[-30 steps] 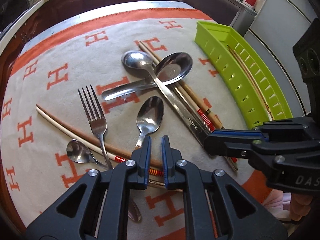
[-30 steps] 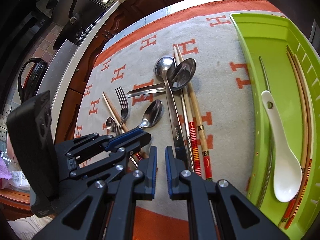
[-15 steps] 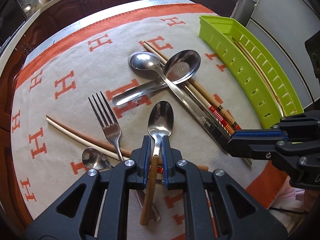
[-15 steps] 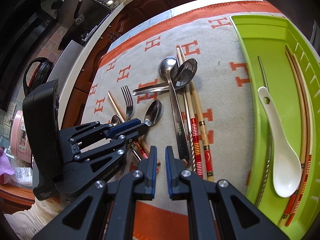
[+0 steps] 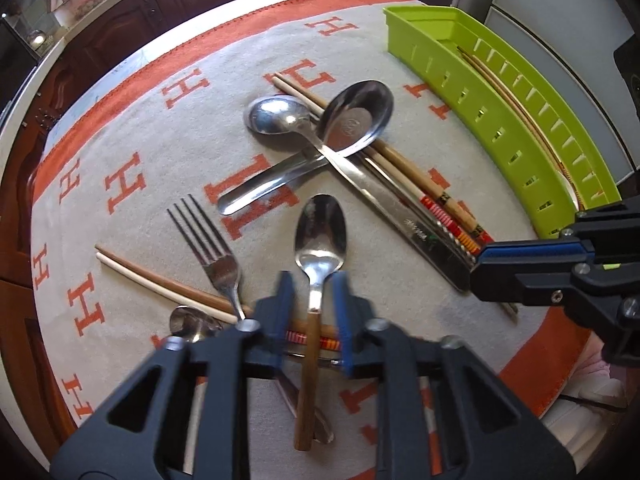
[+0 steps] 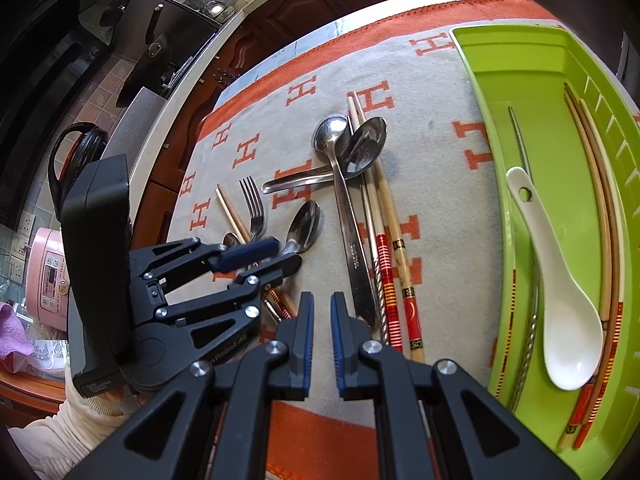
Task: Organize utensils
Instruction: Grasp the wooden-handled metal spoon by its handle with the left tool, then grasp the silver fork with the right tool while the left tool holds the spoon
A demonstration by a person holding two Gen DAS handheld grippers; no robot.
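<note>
Left wrist view first. The table is covered by a grey cloth with an orange border and orange H letters, and dark wood cabinets run along the top of the frame. Cutlery is scattered all over the middle: a fork left of centre, two big steel spoons crossed over each other near the top middle, and patterned chopsticks running diagonally under them toward the right. A plain chopstick pair lies at the left, passing under the fork's handle. The green tray sits in the upper right. The left gripper at bottom centre is clamped on the wooden-handled spoon: shiny bowl pointing up the frame, brown handle running down between the fingers. The right gripper pokes in from the right edge, its tip over the chopstick ends.

Right wrist view. The right gripper's jaws at bottom centre are nearly together with nothing between them. The same green tray fills the right side and already holds a white ceramic spoon, a twisted metal pair and long wooden chopsticks. At lower left there's a pale sleeve, and a pink appliance at the left edge.
</note>
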